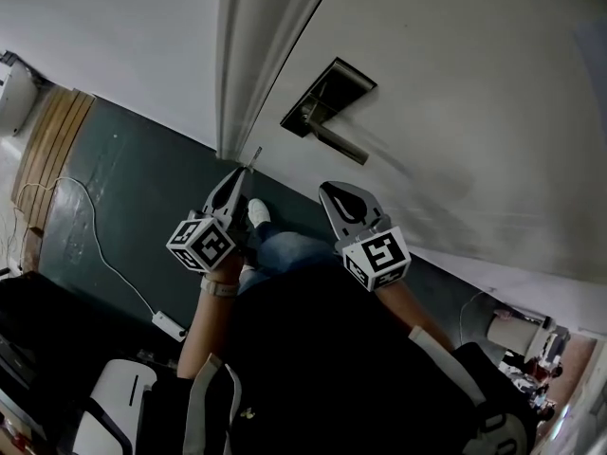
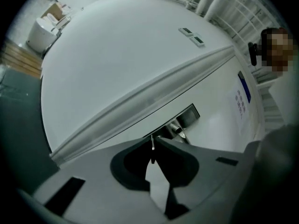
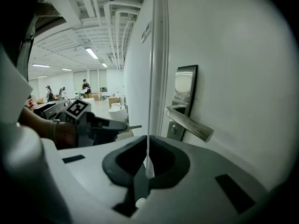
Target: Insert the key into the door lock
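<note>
The white door (image 1: 455, 83) carries a dark lock plate (image 1: 328, 96) with a metal lever handle (image 1: 339, 146). My left gripper (image 1: 244, 171) is shut on a small metal key (image 1: 252, 156), whose tip points at the door edge, left of and below the lock plate. In the left gripper view the key (image 2: 152, 148) stands between the shut jaws of the left gripper (image 2: 153, 138), with the lock plate (image 2: 188, 117) just beyond. My right gripper (image 1: 329, 190) is shut with nothing in it, below the handle. From the right gripper (image 3: 147, 139), the handle (image 3: 190, 125) and keyhole (image 3: 174, 130) are close.
The door frame (image 1: 237, 64) runs beside the lock. A white cable and power strip (image 1: 169, 325) lie on the dark floor (image 1: 142, 197). A blue notice (image 2: 244, 94) is on the door. A person stands at the left gripper view's right edge; others are far off in the hall.
</note>
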